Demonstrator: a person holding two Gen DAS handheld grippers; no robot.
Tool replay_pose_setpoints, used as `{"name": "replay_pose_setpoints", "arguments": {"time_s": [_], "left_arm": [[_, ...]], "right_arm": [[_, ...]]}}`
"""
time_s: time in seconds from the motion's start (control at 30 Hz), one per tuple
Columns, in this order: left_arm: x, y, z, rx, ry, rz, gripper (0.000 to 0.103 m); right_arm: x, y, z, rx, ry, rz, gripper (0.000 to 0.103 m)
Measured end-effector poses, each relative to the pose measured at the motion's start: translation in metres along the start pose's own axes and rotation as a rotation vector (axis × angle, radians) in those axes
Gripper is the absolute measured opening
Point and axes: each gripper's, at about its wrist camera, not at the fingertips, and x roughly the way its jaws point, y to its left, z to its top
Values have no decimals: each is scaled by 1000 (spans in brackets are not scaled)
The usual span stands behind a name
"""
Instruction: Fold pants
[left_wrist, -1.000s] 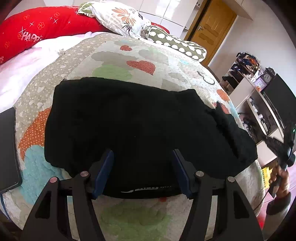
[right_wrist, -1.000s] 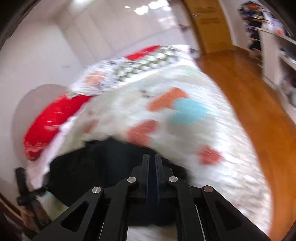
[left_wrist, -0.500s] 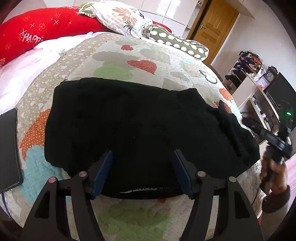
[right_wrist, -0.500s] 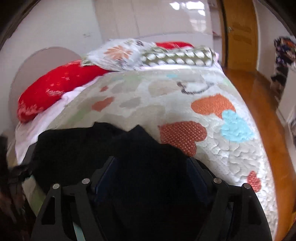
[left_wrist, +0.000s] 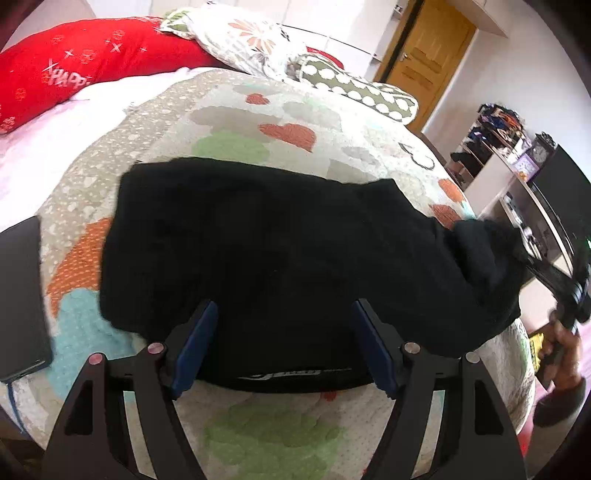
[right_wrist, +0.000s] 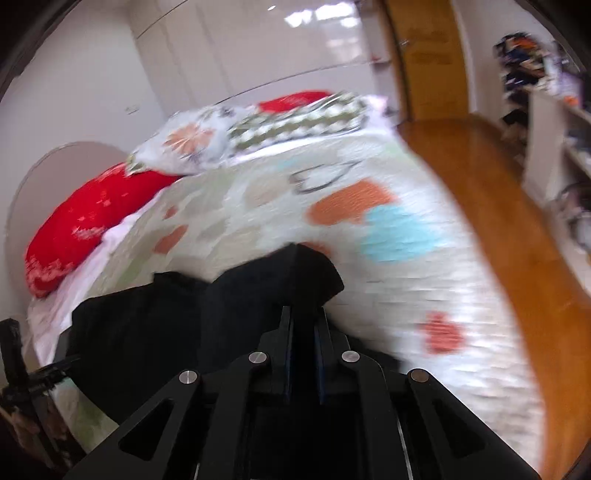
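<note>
At far left a dark phone (left_wrist: 20, 295) lies on the quilt (left_wrist: 266, 435). The black pants (left_wrist: 280, 251) are spread across the bed, part-folded. The left gripper (left_wrist: 284, 343) is held wide over the near hem, apparently to steady the cloth. The right gripper (right_wrist: 303, 354), jaws narrowed onto the right-hand end of the pants, appears to be lifting it for folding. On the red pillow (left_wrist: 74, 70) "HAPP" can be read; the hem label is illegible.

We see bright, even daylight and heavy fisheye bending with dark corners. Glare sits on the glossy white wardrobe doors (right_wrist: 317, 44). Our right wrist view is motion-blurred; the left stays mostly sharp.
</note>
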Motion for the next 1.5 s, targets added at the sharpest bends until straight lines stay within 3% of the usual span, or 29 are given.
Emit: {"name": "replay_pose_setpoints", "arguments": {"time_s": [0.1, 0.17, 0.2, 0.27, 0.33, 0.4, 0.47, 0.57, 0.67, 0.8, 0.83, 0.87, 0.9, 1.07, 1.2, 1.3, 1.37, 1.43, 1.5], "left_arm": [[-10, 7, 1, -12, -20, 1, 74], [-19, 12, 4, -11, -45, 19, 74], [-24, 16, 6, -10, -61, 35, 74], [-33, 26, 11, -21, -89, 56, 74], [-38, 41, 18, -58, -114, 71, 78], [-37, 57, 25, -106, -127, 88, 81], [-29, 66, 30, -142, -120, 88, 81], [-13, 73, 37, -175, -90, 85, 81], [2, 73, 42, -158, -73, 132, 81], [12, 77, 43, -153, -60, 126, 81], [15, 77, 44, -153, -50, 124, 81], [18, 77, 44, -149, -42, 121, 81], [19, 76, 44, -141, -37, 121, 81], [23, 72, 42, -125, -50, 114, 81], [38, 71, 37, -121, 7, 144, 81], [22, 69, 34, -118, -16, 140, 81], [12, 67, 34, -116, -40, 145, 81], [2, 62, 34, -104, -64, 163, 81], [-4, 54, 34, -84, -86, 190, 81]], "right_arm": [[-11, -29, -15, 21, 80, -95, 11], [-8, -41, -28, 30, 148, -125, 26], [-9, -45, -32, 38, 169, -137, 28], [-15, -44, -27, 52, 160, -150, 38], [-27, -33, -13, 44, 97, -107, 43], [-29, -8, 5, -11, 45, 0, 52], [-12, 28, 18, -101, 48, 102, 61], [35, 100, 30, -262, 62, 192, 61], [85, 151, 34, -332, 110, 248, 61], [142, 201, 31, -444, 182, 260, 60], [151, 208, 28, -460, 200, 269, 52], [159, 211, 25, -473, 218, 277, 16], [165, 213, 24, -486, 235, 267, 6], [169, 203, 45, -382, 190, 275, 6], [196, 208, 34, -404, 200, 178, 7], [181, 196, 41, -318, 193, 226, 15], [159, 188, 44, -302, 178, 240, 32], [132, 185, 40, -316, 155, 258, 42], [110, 187, 30, -352, 148, 292, 44]]}}
